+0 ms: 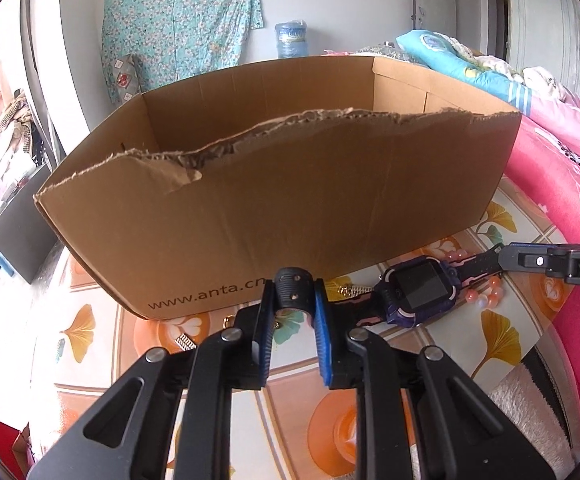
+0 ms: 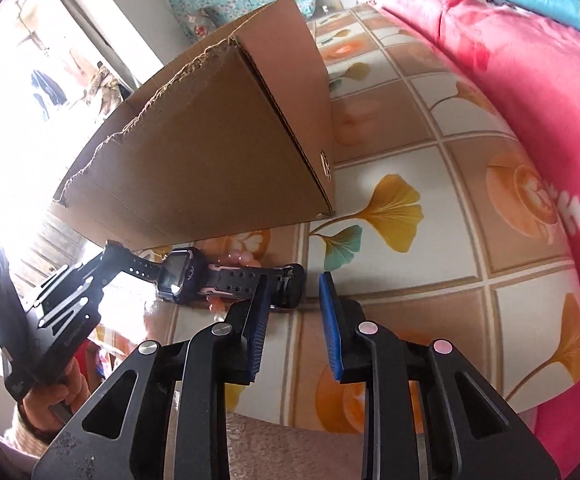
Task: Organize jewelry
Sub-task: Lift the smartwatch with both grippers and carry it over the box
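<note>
A purple-and-black smart watch lies on the patterned table in front of a cardboard box. My left gripper is shut on the curled end of one black strap. In the right wrist view the watch stretches sideways, with the left gripper pinching its far strap. The buckle end of the other strap sits between the tips of my right gripper; it touches the left pad, and a gap shows at the right pad. The right gripper comes in from the right.
Pink beads lie behind the watch by the box. A gold chain and a small silver piece rest on the tablecloth. Pink bedding borders the table on the right. The box has a torn near rim.
</note>
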`<state>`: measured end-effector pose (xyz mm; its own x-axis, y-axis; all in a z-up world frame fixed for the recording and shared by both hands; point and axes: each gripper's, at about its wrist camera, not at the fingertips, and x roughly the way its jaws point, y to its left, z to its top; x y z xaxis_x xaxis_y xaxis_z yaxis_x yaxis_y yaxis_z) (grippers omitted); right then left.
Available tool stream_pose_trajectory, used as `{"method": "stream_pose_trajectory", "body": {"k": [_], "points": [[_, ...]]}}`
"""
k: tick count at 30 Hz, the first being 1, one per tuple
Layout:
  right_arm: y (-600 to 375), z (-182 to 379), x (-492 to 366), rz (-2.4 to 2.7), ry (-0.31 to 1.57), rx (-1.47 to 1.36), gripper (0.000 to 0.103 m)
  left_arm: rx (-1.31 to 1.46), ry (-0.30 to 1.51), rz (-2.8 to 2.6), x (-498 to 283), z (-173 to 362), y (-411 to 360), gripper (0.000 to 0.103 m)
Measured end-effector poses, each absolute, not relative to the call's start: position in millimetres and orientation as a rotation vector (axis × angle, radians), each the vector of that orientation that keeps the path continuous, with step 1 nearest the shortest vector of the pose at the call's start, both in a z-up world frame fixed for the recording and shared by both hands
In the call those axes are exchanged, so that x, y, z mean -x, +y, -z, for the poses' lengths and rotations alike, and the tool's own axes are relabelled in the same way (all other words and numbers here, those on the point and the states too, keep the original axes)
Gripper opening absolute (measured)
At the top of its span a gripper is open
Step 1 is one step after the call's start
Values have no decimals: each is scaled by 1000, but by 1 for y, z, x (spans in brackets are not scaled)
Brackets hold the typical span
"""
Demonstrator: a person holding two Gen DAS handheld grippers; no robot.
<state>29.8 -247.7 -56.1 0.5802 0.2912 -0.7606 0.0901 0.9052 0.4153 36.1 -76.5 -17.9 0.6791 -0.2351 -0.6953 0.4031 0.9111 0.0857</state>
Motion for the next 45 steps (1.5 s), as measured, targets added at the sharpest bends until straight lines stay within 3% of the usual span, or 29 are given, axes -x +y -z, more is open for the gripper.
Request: {"method": "stream_pose_trajectory", "body": {"k": [8,10,13,24,33,38,45], "points": [[-261,57,-30,-216,898,-604,19,-234,745,365,-37,18,-73,18],[-258,57,-33,-202,908,-574,7,-232,746,365,-37,19,-73,17],[-254,53,-37,-183,918,-539,3,-226,737,363,-37,18,-72,17],[-230,-22,-27,-265,767,-415,3,-97,716,449,-27,-25,-52,17],[-231,-102,-66,-370,731,-327,3,80,689,598,-51,-107,-17,17],[-245,-94,-143,-380,867,-408,3,180,820,628,-114,-117,-18,17],[-247,-87,-181,-340,911,-354,3,209,937,629,-169,-103,-35,17]]}}
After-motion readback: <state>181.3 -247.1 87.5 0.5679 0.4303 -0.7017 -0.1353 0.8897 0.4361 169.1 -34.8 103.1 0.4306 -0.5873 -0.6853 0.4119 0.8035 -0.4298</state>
